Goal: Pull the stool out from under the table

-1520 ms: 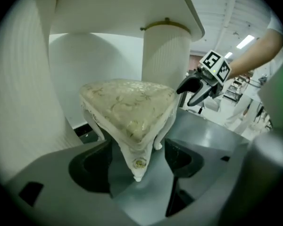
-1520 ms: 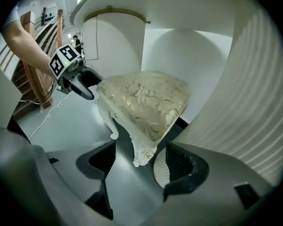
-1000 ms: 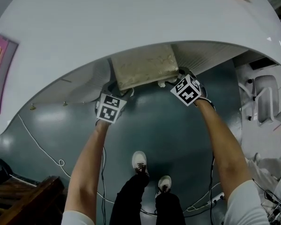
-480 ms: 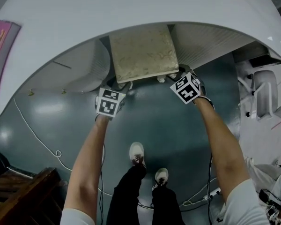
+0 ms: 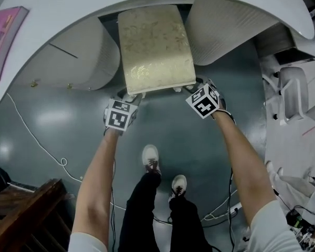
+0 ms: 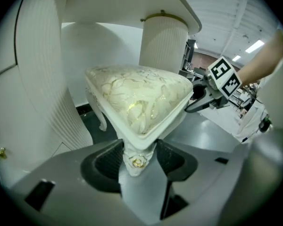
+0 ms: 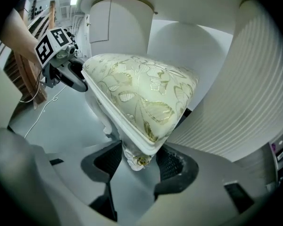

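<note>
**Head view.**
- Item 1: stool [image 5: 156, 46], cream cushioned seat. It stands on the grey floor [image 5: 189, 135] between the table's two ribbed pedestals [image 5: 79, 62]. Its near edge faces me and its far edge still tucks under the rim of the white table [image 5: 68, 4]. I judge the pull partly done.
- Item 2: left gripper [image 5: 128, 95], at the stool's near-left corner.
- Item 3: right gripper [image 5: 192, 87], at the near-right corner. I hold one corner with each so the seat should come straight out and not swing into a pedestal.

**Left gripper view.**
- The left gripper [image 6: 137, 157] is clenched on the carved corner post of the stool [image 6: 137, 98], just under the seat rim. Both pads are against the post beside its gilt rosette.
- The jaws have just been closing, with the post between them.
- I grip low on the frame because the cushion would give.
- The right gripper [image 6: 200, 95] shows at the far corner.

**Right gripper view.**
- The right gripper [image 7: 139, 160] grasps the matching corner post of the stool [image 7: 141, 95], with its pads on either side of the rosette.
- Its jaws have likewise just been closing on that post.
- The left gripper [image 7: 75, 79] shows across the seat's front edge.
- A ribbed pedestal stands close on the right, so there is little side clearance.
</note>
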`<state>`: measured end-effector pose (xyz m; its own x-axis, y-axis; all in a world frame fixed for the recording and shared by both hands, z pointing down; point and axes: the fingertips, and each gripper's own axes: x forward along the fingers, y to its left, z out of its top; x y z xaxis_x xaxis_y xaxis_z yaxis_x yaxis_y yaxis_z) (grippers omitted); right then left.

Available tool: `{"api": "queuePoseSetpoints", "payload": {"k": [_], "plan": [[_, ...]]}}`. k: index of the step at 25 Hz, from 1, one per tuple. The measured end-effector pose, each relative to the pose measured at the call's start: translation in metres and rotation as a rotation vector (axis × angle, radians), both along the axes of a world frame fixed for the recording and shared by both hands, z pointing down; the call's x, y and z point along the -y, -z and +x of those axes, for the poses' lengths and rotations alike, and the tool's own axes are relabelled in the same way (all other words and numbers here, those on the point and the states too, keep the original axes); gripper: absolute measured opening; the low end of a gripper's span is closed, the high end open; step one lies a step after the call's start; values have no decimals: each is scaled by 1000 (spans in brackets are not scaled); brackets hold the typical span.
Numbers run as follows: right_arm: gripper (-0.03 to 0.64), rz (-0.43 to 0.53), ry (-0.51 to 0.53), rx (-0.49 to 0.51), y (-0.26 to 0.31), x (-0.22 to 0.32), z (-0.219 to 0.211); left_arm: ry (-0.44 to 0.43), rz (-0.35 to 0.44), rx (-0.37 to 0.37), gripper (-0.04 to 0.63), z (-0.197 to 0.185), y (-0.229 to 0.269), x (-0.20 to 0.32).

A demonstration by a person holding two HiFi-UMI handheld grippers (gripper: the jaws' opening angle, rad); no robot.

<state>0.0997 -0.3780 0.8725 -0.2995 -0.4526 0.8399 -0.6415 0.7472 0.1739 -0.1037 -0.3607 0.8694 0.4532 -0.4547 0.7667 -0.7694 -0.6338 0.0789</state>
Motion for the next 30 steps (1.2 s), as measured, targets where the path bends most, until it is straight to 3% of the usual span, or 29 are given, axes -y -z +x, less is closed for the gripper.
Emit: {"api": "queuePoseSetpoints", "payload": {"k": [12, 30], "plan": [[239, -58, 11, -25, -3, -103, 8, -8, -87, 11, 218, 8, -2, -107], [225, -129, 55, -40, -1, -235, 25, 20, -135, 39, 215, 23, -2, -244]]}}
